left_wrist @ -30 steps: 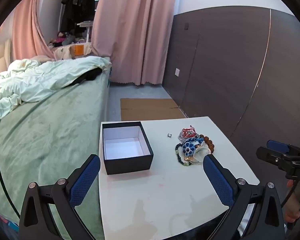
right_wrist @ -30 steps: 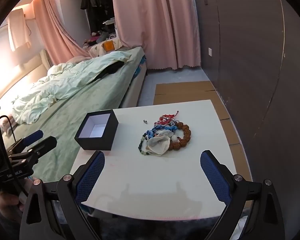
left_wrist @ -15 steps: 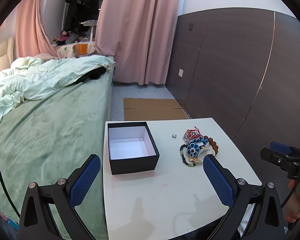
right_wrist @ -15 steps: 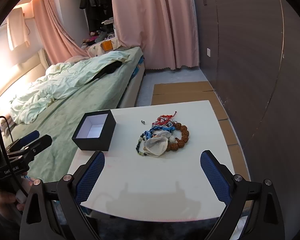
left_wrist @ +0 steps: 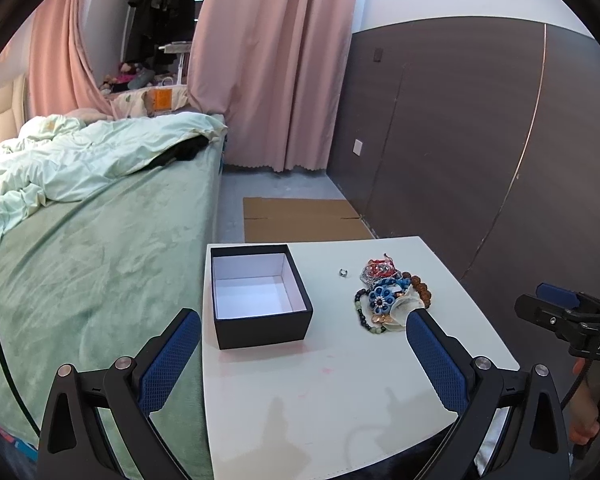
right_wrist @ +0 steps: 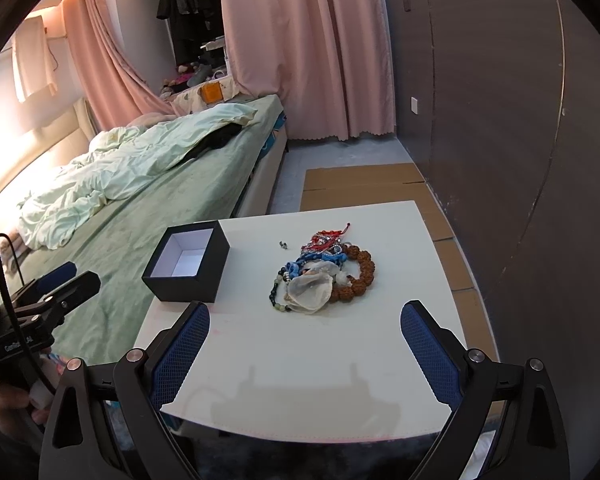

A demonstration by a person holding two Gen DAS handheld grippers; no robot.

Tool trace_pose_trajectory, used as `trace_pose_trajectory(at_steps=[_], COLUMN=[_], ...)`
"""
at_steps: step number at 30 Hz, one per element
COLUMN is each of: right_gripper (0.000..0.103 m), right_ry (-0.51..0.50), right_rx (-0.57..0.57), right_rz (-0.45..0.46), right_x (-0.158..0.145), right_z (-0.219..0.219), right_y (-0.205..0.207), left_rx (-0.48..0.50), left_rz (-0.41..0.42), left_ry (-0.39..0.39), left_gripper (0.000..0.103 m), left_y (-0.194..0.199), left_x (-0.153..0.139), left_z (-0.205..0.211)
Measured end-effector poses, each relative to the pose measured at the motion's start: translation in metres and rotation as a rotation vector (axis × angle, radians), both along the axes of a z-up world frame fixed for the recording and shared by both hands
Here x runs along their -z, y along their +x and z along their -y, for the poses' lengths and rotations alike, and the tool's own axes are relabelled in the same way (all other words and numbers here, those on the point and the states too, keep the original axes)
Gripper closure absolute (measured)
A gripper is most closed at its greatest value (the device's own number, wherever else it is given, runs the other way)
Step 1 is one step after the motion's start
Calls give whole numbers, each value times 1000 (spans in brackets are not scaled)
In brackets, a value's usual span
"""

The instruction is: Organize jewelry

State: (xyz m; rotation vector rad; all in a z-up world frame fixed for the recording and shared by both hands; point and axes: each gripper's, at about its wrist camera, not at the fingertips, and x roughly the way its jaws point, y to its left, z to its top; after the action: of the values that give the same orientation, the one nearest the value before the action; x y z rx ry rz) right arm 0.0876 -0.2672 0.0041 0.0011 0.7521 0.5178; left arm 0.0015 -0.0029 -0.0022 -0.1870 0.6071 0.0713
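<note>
On the white table (left_wrist: 340, 392) the black box (left_wrist: 260, 300) sits open at the left, white inside, and the jewelry pile (right_wrist: 324, 274) lies to its right, well apart from it. From the right gripper's (right_wrist: 304, 340) camera you can see a pale translucent piece on the near side of the pile and the brown bead bracelet (right_wrist: 362, 276) curling round its right side. From the left gripper's (left_wrist: 302, 350) camera the blue flower piece (left_wrist: 382, 300) faces you instead, and the beads mostly hide behind it. A tiny silver ring (left_wrist: 343, 272) lies alone between box and pile. Both grippers hang over the near edge with fingers spread wide, holding nothing. Since a second ago the left camera has crept closer, so the box looms larger. The pile itself has not shifted.
</note>
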Motion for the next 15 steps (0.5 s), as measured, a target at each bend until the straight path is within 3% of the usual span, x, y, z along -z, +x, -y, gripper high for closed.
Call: trace_pose_trajectory(at_steps=[15], right_gripper=[6], right_ry=[1], right_rx=[7], right_rz=[4], right_x=[-2], right_z=[6], right_y=[0], left_rx=[5], left_rz=[3], left_ry=[-5], left_gripper=[0], left_y=[1], left_x=[-2], left_z=[4])
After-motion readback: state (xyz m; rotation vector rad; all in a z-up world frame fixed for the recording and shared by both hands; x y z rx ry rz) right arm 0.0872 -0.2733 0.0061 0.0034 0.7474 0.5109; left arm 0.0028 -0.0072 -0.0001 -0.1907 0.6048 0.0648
